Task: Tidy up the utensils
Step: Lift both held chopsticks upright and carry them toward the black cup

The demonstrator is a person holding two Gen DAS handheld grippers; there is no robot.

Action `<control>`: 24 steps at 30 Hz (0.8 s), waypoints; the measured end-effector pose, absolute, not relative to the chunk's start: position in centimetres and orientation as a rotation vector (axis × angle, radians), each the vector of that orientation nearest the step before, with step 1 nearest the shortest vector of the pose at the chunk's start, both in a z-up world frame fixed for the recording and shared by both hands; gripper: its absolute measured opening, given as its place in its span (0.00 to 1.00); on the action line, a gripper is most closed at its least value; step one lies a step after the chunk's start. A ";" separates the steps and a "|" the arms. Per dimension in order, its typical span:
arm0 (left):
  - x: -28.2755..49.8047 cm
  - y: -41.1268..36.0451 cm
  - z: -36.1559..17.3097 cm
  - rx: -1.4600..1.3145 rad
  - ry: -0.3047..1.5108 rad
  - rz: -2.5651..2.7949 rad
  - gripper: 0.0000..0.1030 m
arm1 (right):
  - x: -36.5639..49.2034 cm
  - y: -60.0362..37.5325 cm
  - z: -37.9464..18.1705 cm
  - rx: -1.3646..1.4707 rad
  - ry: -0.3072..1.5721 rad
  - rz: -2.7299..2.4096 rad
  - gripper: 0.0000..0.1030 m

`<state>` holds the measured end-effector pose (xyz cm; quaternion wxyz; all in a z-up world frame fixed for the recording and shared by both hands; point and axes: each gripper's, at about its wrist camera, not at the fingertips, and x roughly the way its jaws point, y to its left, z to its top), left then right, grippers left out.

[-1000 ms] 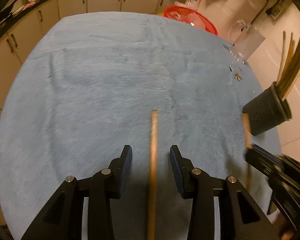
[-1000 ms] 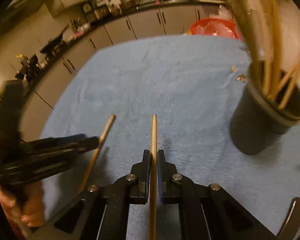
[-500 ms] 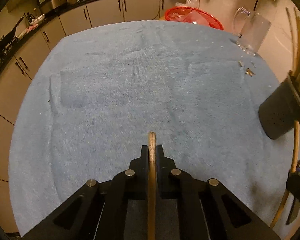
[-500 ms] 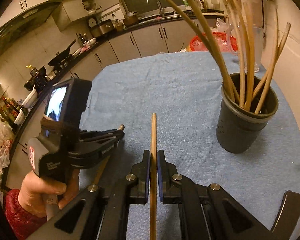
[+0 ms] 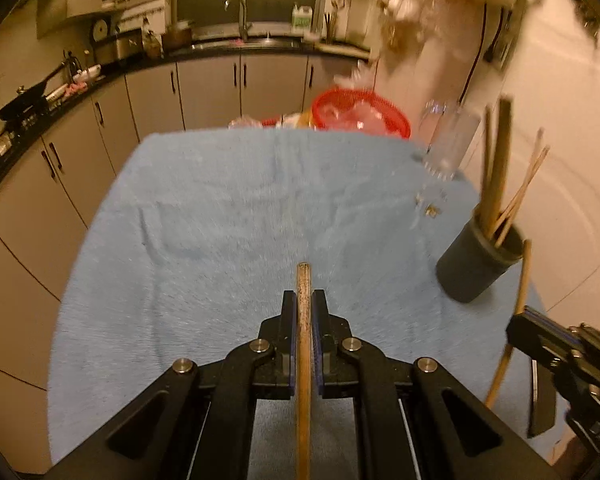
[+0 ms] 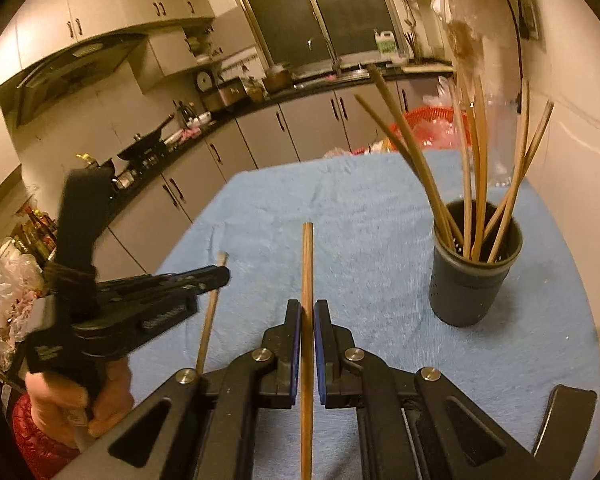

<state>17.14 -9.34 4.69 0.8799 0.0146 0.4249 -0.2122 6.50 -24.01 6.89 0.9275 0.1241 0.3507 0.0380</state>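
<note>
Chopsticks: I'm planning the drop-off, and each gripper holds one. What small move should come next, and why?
Probably carry the right gripper toward the dark holder first. It is shut on its chopstick, and the holder stands on its side of the blue towel. The left gripper, shut on the other chopstick, sits farther away.

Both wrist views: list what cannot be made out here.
- Left chopstick: rear end cut off by left view's bottom edge.
- Right chopstick: rear end likewise cut off in right view.
- Holder: chopstick tips inside hidden by its wall.
- Glass mug: blurred by motion, left view.
</note>
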 end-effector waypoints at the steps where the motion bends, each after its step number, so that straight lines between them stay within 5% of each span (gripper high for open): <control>1: 16.8 -9.0 5.3 0.017 0.872 -0.444 0.07 | 6.2 -23.9 7.2 0.251 0.710 0.078 0.07; 24: 11.6 -5.8 11.9 -0.049 0.708 -0.487 0.07 | 2.0 -23.6 10.5 0.233 0.598 0.061 0.07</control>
